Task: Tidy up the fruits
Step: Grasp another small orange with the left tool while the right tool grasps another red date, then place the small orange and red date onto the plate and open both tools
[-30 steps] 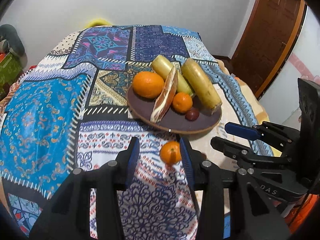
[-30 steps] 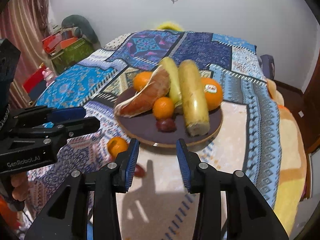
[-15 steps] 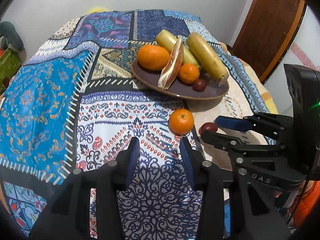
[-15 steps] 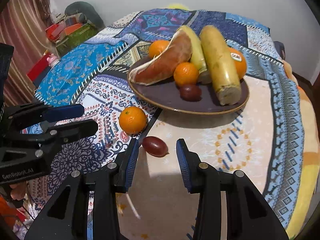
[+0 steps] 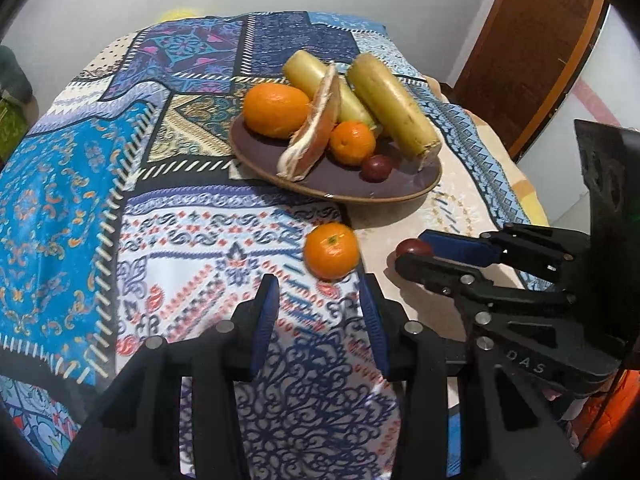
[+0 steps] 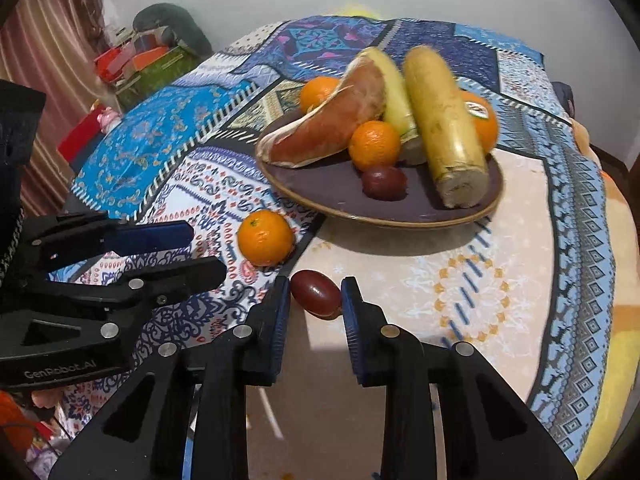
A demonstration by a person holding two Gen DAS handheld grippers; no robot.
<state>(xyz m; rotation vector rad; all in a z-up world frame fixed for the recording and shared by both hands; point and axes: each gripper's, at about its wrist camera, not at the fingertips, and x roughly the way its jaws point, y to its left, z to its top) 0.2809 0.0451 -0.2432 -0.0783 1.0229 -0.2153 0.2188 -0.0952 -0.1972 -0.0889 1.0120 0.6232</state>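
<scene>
Dark-red plum [image 6: 316,293] on bed's near edge: right claw [image 6: 313,306] just closed onto it, pads touching; lift w/o squeezing. Left claw [image 5: 318,312] apart, empty, near tangerine [image 5: 331,251].

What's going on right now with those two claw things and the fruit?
Right gripper just closed on the small dark red fruit. Left gripper open, short of the loose orange. Plate of fruit behind, nothing blocking.
</scene>
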